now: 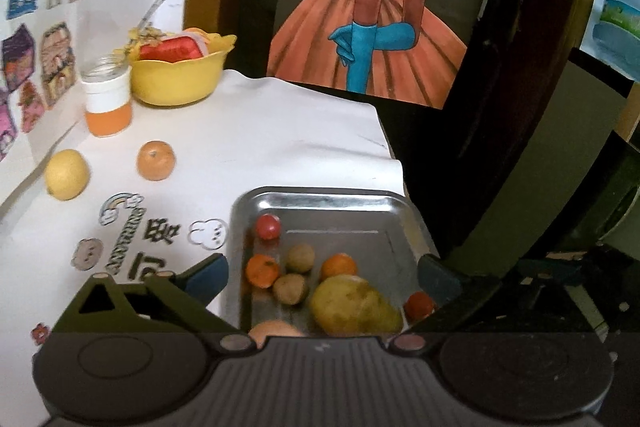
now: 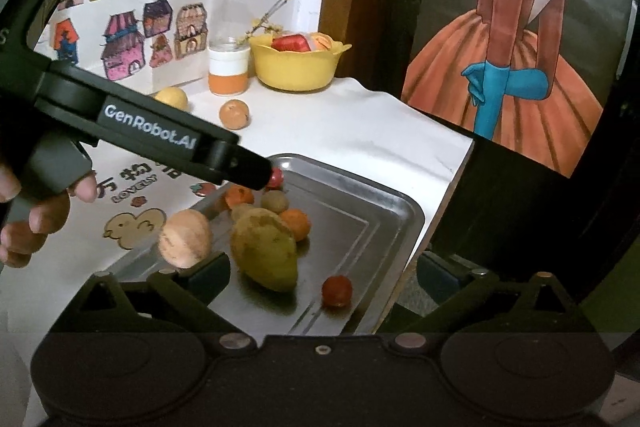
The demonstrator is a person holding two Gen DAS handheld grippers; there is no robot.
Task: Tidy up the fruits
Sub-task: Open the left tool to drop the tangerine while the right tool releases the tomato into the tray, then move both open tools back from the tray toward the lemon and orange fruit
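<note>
Two fruits – a lemon [image 1: 66, 174] and an orange [image 1: 156, 160] – lie loose on the desk [image 1: 280, 131], apart from the metal tray [image 1: 320, 199] collecting the rest. Both left gripper [image 1: 322, 273] and right gripper [image 2: 320, 267] hover over it, fingers spread, empty – probably between picks.

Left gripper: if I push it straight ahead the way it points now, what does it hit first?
Most likely the big yellow-green mango in the metal tray: it lies just ahead between the open fingers of the left gripper, with the small orange fruit right behind it. Depth is hard to judge through the fisheye.
</note>
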